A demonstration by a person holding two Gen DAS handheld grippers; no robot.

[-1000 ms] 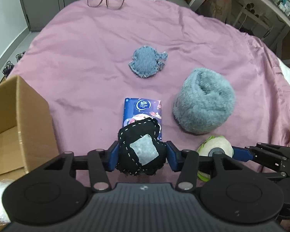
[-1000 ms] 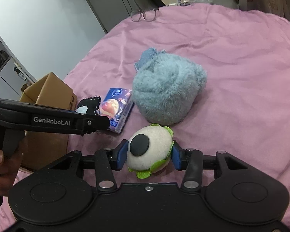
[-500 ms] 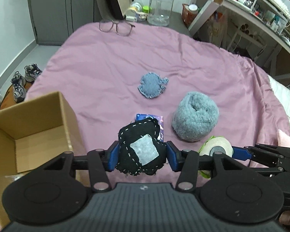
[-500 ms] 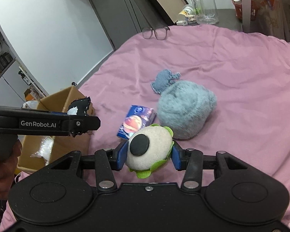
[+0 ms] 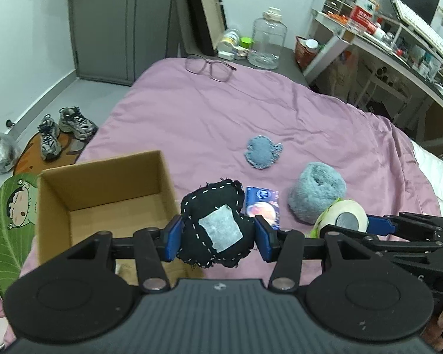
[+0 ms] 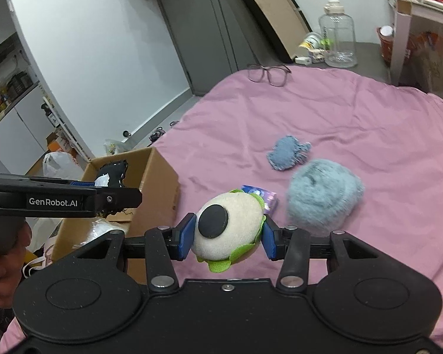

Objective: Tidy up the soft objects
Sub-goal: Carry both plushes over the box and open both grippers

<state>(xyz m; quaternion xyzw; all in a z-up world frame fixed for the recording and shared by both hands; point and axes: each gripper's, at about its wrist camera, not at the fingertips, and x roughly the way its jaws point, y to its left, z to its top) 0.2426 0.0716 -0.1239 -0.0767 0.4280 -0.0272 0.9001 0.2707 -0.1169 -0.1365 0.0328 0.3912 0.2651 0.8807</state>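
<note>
My left gripper (image 5: 217, 234) is shut on a black stitched soft toy (image 5: 214, 224) with a grey patch, held in the air beside the open cardboard box (image 5: 103, 194). My right gripper (image 6: 227, 237) is shut on a white eyeball plush (image 6: 226, 225) with green trim, held above the pink bedspread (image 6: 339, 112). That plush also shows in the left wrist view (image 5: 344, 218). In the right wrist view the black toy (image 6: 112, 174) hangs over the box (image 6: 150, 188). A fluffy grey-blue ball (image 5: 316, 194) and a flat blue knitted piece (image 5: 262, 153) lie on the bed.
A blue tissue pack (image 5: 262, 203) lies between the box and the fluffy ball. Glasses (image 5: 209, 67) lie at the far bed edge. A clear jug (image 5: 267, 41) stands behind. Shoes (image 5: 62, 129) are on the floor left. A cluttered desk (image 5: 398, 47) stands far right.
Both grippers have lifted high off the bed with their toys and shifted left. The cardboard box has come further into view, with the black toy now beside and over it.
</note>
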